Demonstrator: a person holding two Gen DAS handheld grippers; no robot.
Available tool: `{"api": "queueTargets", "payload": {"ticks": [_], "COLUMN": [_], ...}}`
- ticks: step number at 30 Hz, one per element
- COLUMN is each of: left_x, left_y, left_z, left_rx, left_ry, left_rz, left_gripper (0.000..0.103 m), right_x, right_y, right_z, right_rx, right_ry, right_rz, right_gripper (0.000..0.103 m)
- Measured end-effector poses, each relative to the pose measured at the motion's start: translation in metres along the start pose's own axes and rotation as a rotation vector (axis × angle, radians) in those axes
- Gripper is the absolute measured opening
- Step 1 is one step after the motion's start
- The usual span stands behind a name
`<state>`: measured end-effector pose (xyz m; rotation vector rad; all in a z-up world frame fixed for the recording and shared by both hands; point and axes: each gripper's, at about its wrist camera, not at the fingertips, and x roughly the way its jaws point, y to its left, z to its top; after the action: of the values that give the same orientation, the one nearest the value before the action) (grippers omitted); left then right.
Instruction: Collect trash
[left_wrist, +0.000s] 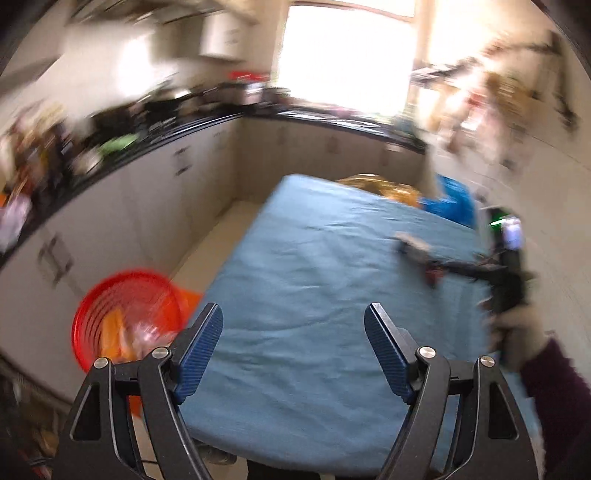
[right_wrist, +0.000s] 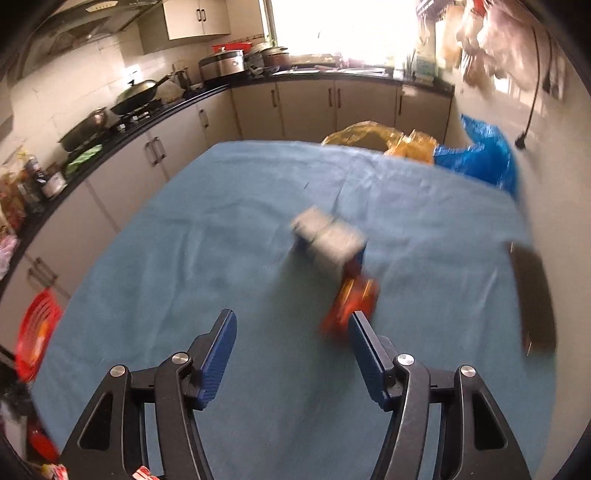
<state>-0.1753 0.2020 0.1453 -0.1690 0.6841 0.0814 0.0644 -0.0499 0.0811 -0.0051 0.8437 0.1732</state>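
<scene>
Over the blue-clothed table my left gripper stands open, with nothing between its fingers. A red basket holding wrappers sits on the floor to its left, past the table's edge. My right gripper is open too, low over the cloth. A blurred red-orange packet lies just beyond its right fingertip, outside the jaws. A grey-white box lies a little farther on. In the left wrist view a small red item shows blurred at the table's right.
A dark flat object lies at the table's right edge. Yellow and blue plastic bags sit at the far side. Kitchen cabinets and a black counter with pots run along the left. A hand in a purple sleeve is at right.
</scene>
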Motion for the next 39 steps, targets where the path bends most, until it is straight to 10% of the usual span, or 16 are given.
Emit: {"api": "queueTargets", "payload": {"ticks": [4,10,13,23,26,33,39], "left_x": [0.033,0.066,0.069,0.049,0.036,0.006,-0.032], "left_y": [0.029,0.063,0.07,0.065,0.06,0.043,0.029], "left_z": [-0.022,-0.046,-0.053,-0.068,-0.073,-0.086,-0.084], "left_rx": [-0.052,-0.158,-0.177,-0.205,-0.197,-0.198,-0.177], "left_ry": [0.016,0.115,0.124,0.094,0.068,0.04,-0.009], "left_rz": [0.116,0.097,0.113,0.124,0.125,0.158,0.264], "left_gripper": [0.078,0.078,0.078,0.078,0.078,0.078,0.09], "right_x": [0.043,0.112,0.128,0.051,0.027,-0.026,-0.035], "right_y": [-0.006,-0.009,-0.005,0.082,0.095,0.063,0.03], "right_z": [0.04,0.063,0.06,-0.005,-0.036,-0.072,-0.073], "right_rx": [-0.069,-0.206,-0.224,-0.189,-0.209,-0.127,-0.037], "right_ry": [0.051,0.165,0.212,0.3,0.215,-0.189,-0.306], "right_rz": [-0.038,-0.156,-0.157,0.278,0.313,0.243,0.2], "right_gripper": [0.075,0.075,0.036,0.041,0.062,0.062,0.062]}}
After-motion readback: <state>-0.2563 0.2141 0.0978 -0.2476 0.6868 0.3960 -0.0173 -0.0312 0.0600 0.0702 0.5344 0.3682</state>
